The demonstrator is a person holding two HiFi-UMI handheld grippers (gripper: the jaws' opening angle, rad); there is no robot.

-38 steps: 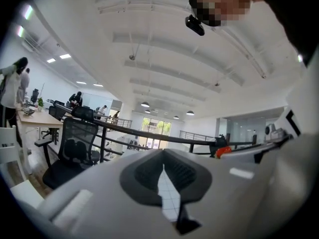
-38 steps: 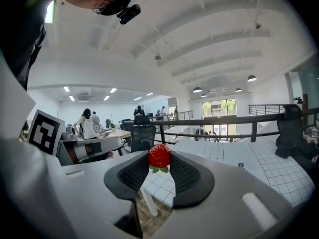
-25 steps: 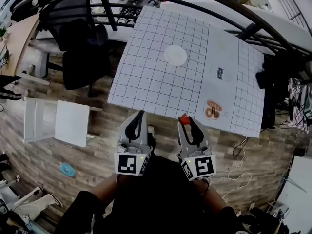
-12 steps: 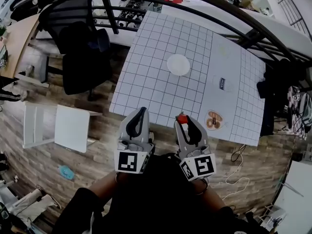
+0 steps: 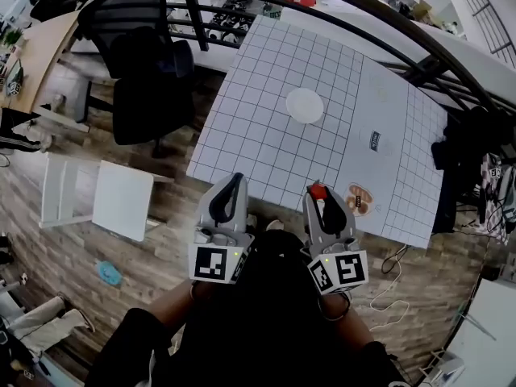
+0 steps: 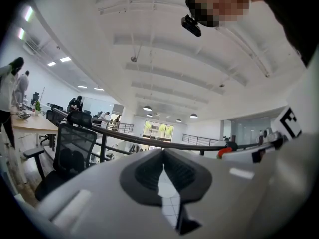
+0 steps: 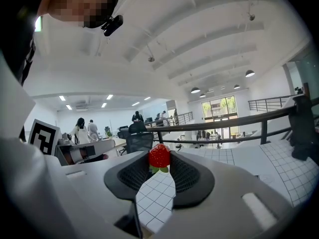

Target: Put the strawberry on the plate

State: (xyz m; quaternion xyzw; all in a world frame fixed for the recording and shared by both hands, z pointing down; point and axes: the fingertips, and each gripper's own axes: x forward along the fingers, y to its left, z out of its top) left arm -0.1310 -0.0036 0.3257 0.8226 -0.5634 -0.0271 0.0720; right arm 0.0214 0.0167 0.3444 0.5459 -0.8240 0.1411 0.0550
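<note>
Right gripper (image 5: 318, 193): clamping the strawberry (image 5: 317, 189) at the jaw tips, with the red body sitting between the pads (image 7: 185, 174) and the green leaves pointing down.
Left gripper (image 5: 235, 179): jaws meeting at the tips, gripping nothing, hovering beside the right gripper at the table's near edge.
Strawberry: hanging over the near edge of the table (image 5: 258, 127), toward the right half, well apart from the plate.
Plate (image 5: 305, 105): lying on the grid surface, nearer the far edge than the near one.
Orange item (image 5: 359, 199): lying flat by the near edge, just right of the right gripper; kind not readable.
</note>
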